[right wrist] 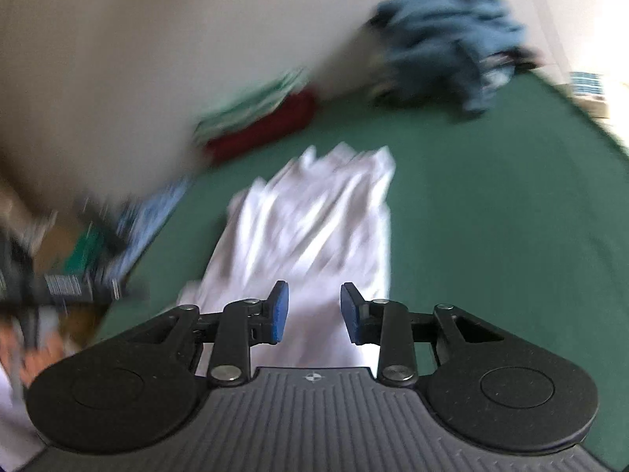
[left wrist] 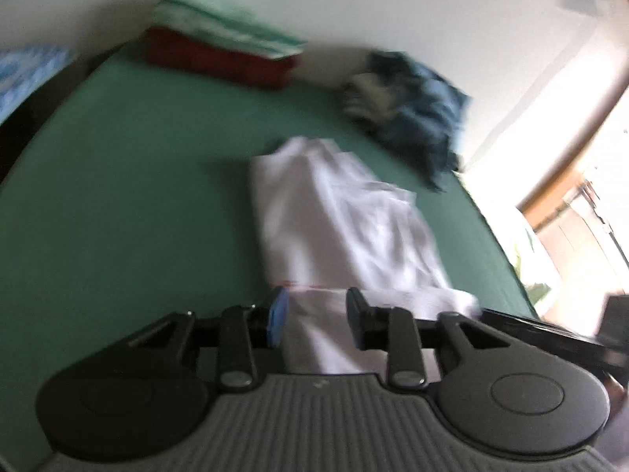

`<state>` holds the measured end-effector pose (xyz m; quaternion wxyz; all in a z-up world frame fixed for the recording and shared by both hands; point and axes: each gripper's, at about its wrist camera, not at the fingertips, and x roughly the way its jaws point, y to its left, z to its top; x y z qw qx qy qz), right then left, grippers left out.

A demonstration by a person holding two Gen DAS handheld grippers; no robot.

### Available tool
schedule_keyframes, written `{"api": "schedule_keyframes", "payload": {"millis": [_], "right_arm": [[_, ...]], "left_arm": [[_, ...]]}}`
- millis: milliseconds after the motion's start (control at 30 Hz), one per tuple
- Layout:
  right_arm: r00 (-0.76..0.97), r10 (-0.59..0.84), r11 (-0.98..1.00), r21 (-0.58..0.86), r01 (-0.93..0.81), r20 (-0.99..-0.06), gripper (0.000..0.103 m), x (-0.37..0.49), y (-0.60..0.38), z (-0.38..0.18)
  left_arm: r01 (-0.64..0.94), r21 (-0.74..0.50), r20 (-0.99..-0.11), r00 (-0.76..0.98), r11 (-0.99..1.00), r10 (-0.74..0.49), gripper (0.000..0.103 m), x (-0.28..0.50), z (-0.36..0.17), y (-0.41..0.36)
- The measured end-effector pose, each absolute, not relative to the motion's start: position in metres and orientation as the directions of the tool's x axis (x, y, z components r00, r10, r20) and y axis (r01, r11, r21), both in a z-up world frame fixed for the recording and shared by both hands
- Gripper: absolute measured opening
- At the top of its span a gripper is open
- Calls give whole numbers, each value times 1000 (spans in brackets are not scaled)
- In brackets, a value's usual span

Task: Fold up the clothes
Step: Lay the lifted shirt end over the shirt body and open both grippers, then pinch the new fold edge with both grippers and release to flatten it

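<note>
A white garment lies in a long, partly folded strip on the green surface. My left gripper hangs over its near end, open, with the cloth showing in the gap between the blue pads. In the right wrist view the same white garment runs away from my right gripper, which is also open over the near end, pads apart and not pressing the cloth. Both views are blurred.
A folded stack, green-striped cloth on a red piece, sits by the far wall. A crumpled blue pile lies at the back right. Blue patterned fabric and a blurred hand are at the left. The green surface's edge falls away toward a bright window.
</note>
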<state>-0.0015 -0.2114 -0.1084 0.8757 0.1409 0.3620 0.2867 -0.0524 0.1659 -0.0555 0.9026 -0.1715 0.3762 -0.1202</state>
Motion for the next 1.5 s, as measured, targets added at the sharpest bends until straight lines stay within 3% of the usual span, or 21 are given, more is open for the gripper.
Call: {"api": "schedule_keyframes", "payload": {"millis": [67,133,200,267,333,433,467,500,533,600,833,1067,1133,1233,1267,1367,1467,1500], "right_arm": [[581,583,813,393,-430,-568,33,0,-205,-111],[612,562,827,368,-426,-556,38,6,-206,-110],[625,549,836,363,-411,-555,47,13,-210,-110],[621,540,842,353,-409,-568,48,19,-211,-114],[610,533,846,339,-412,-587,48,25,-211,-118],[583,552,833,370,-412,-596,46,30,-210,-125],[574,552,833,372,-410,-604,46,31,-209,-127],[573,552,833,370,-411,-606,35,31,-208,-127],[584,550,834,361,-417,-597,17,30,-208,-125],[605,547,836,343,-428,-578,14,26,-207,-121],[674,565,825,323,-463,-476,9,23,-203,-99],[634,528,849,354,-392,-566,10,50,-194,-133],[628,528,849,367,-380,-572,16,49,-196,-136],[661,507,861,356,-362,-553,29,43,-202,-128],[678,496,867,348,-356,-542,29,40,-205,-123],[718,493,869,315,-381,-492,31,25,-210,-106],[692,547,837,292,-463,-472,31,12,-197,-96],[677,564,824,279,-492,-472,31,8,-189,-95]], "left_arm": [[114,-338,-643,696,934,-318,57,-59,-56,149],[106,-271,-655,708,957,-264,57,-64,-62,136],[74,-306,-669,692,949,-270,67,-58,-75,139],[21,-365,-694,660,931,-287,67,-49,-88,145],[-38,-423,-709,636,905,-305,64,-42,-100,152],[-63,-466,-703,632,883,-326,48,-45,-105,152],[-59,-465,-699,636,883,-325,38,-47,-105,149],[-47,-438,-701,644,898,-308,24,-49,-102,144],[-34,-410,-701,651,912,-291,20,-52,-100,138],[-13,-363,-695,670,932,-262,9,-59,-94,130],[-29,-342,-639,740,939,-209,7,-68,-72,138],[-53,-317,-703,683,947,-197,8,-50,-100,139],[-55,-306,-704,685,951,-187,10,-53,-99,141],[-65,-281,-715,680,958,-164,27,-58,-96,146],[-75,-264,-714,685,962,-142,27,-60,-92,148],[-90,-196,-676,734,976,-68,11,-67,-69,150],[0,-187,-622,774,982,-119,14,-66,-52,134],[36,-208,-622,766,977,-160,20,-61,-52,127]]}}
